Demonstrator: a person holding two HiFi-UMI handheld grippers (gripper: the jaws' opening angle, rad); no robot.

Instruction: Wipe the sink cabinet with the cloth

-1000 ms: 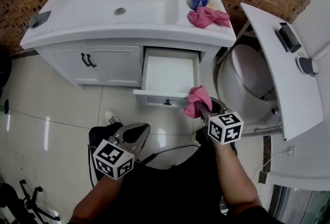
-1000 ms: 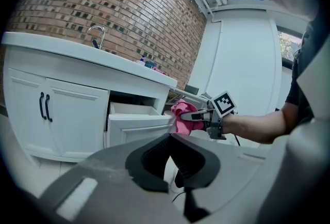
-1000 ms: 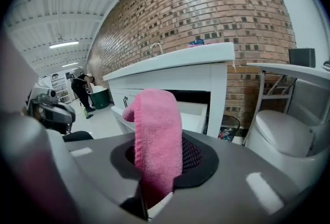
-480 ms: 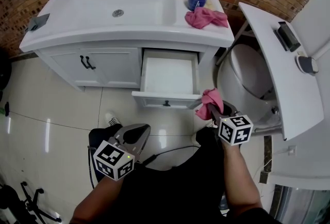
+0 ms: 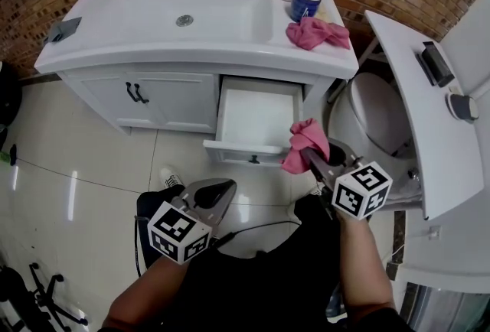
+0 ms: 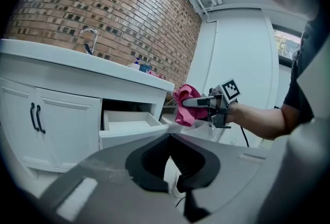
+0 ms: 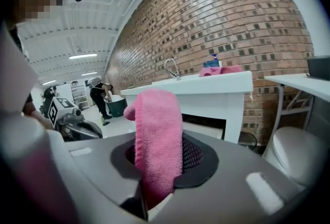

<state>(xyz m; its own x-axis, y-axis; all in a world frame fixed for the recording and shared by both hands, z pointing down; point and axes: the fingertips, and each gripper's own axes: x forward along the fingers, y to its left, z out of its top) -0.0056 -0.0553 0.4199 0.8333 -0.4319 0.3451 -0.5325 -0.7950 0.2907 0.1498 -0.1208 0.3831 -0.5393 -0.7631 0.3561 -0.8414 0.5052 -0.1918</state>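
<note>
Here, a person is standing before a white sink cabinet point(image 5: 172, 97) set against a brick wall, and is looking steeply down at it. The right gripper point(image 5: 312, 160) is clamping a pink terry cloth point(image 5: 301, 141) between its jaws. The cloth is sticking up out of the jaws and hanging in the air just in front of the cabinet's open white drawer point(image 5: 256, 115), near its right front corner. It does not appear to be touching the drawer. The left gripper point(image 5: 217, 191) is hanging lower and to the left, well apart from the cabinet, with its jaws closed together on nothing. On the white sink surface point(image 5: 230, 43), a second crumpled pink cloth point(image 5: 315, 32) is lying beside a blue mug point(image 5: 306, 1).

Judging from this, the wiping is at its approach step: the cloth is gripped and facing the cabinet, but no contact is showing. The next move is calling for pressing the cloth flat against the drawer front or cabinet face and sweeping it across, while steering clear of the drawer's protruding edge.
</note>
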